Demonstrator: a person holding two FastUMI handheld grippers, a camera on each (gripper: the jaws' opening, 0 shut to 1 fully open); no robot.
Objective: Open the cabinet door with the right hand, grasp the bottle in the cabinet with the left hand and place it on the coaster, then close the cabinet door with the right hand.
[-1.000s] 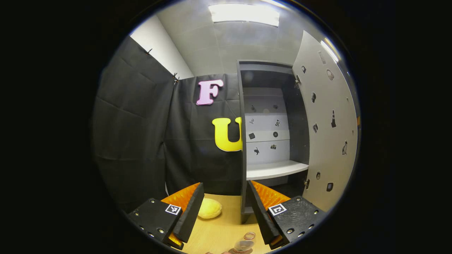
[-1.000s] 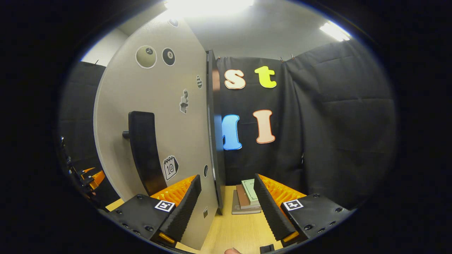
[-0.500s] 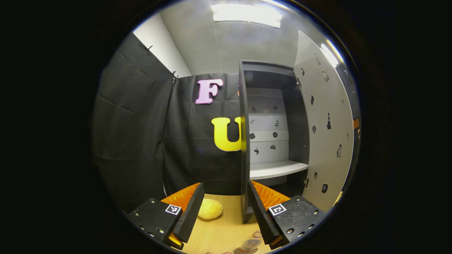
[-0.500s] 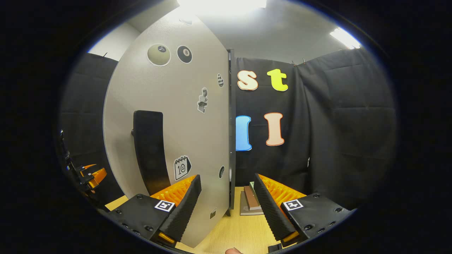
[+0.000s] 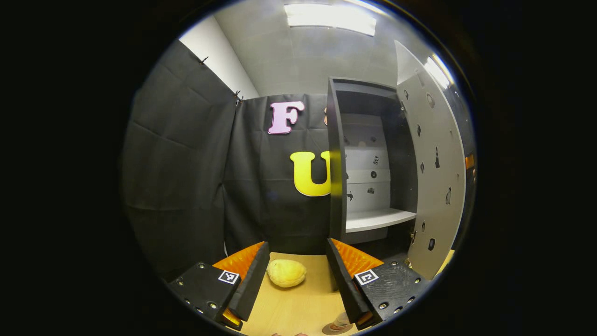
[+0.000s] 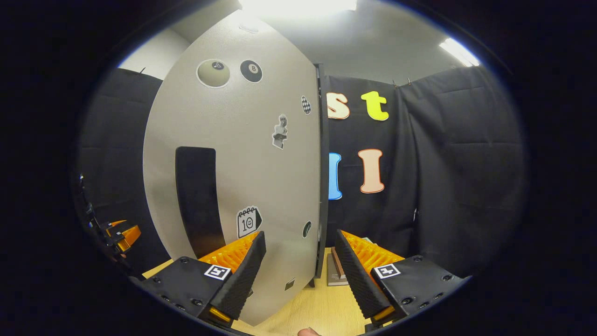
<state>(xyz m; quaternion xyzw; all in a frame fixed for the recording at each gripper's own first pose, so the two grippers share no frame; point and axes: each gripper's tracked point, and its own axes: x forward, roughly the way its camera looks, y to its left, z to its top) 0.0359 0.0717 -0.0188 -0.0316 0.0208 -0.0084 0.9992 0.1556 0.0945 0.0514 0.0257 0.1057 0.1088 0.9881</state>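
Keeping the left claw (image 5: pixel 295 252) spread and empty at six o'clock in the left gripper view, low over the counter (image 5: pixel 298 310), probably because its part of the job looks finished. Framing a yellow lemon (image 5: pixel 286 273) between the fingers without touching it. Leaving what is likely the bottle (image 5: pixel 339 322), a small clear thing on a brownish coaster (image 5: pixel 332 330), at about five o'clock by the lower edge, half hidden behind the claw's right-hand finger; too little showing to be sure. Facing the open cabinet (image 5: pixel 336 154) at about two o'clock, its pale shelf (image 5: pixel 380 218) bare, the door (image 5: pixel 436 186) swung out at three o'clock.

Holding the right claw (image 6: pixel 301 275) spread in the right gripper view, the lower part of the door (image 6: pixel 242 154) standing between its fingers, apparently for swinging it shut with a push rather than a pinch; hard telling whether either finger is touching the panel. Passing by the black handle (image 6: pixel 198 196) at nine o'clock. Leaving the books (image 6: pixel 336 274) lying on the counter beyond, at about five o'clock.
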